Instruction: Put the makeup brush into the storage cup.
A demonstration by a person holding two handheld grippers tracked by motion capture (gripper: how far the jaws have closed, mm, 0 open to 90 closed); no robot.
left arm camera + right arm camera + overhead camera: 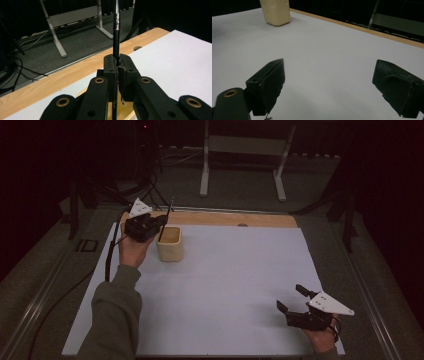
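A cream-coloured cup stands at the back left of the white sheet; it appears again as the cup far off in the right gripper view. My left gripper hovers just left of the cup, shut on a thin black pen that points up over the cup's rim. In the left gripper view the pen rises from between the closed fingers, with the cup's rim below. My right gripper rests open at the front right, nothing between its fingers.
A white sheet covers a wooden table whose back edge has a small hole. Behind the table stands a grey metal frame. A black cable trails down the left side.
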